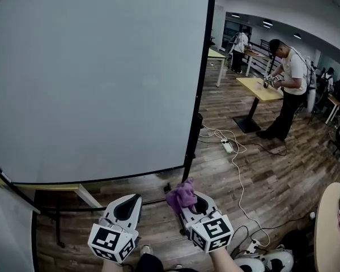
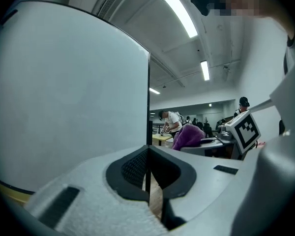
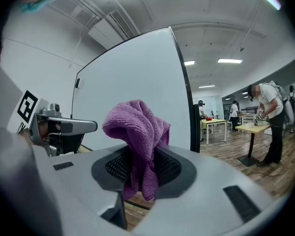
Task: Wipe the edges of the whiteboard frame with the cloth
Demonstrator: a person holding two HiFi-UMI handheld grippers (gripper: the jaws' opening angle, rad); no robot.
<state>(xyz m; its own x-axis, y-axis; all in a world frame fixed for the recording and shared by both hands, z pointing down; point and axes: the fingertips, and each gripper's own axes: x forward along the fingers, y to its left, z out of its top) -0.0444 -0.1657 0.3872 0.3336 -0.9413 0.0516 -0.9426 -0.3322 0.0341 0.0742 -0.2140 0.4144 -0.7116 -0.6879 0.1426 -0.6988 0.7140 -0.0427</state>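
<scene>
The whiteboard (image 1: 96,78) fills the upper left of the head view. Its black frame runs down the right edge (image 1: 199,95) and along the bottom edge (image 1: 102,181). My right gripper (image 1: 187,204) sits just below the board's lower right corner, shut on a bunched purple cloth (image 1: 182,195). In the right gripper view the cloth (image 3: 137,132) sticks up from between the jaws, with the frame's right edge (image 3: 187,107) behind it. My left gripper (image 1: 128,207) hangs beside it, under the bottom edge. Its jaws are shut with nothing in them (image 2: 148,173).
A person (image 1: 289,89) stands working at a yellow table (image 1: 260,88) to the right. A power strip (image 1: 227,146) and white cable lie on the wooden floor. A round table edge (image 1: 328,225) is at the lower right. A wooden tabletop (image 1: 39,187) shows below the board's left part.
</scene>
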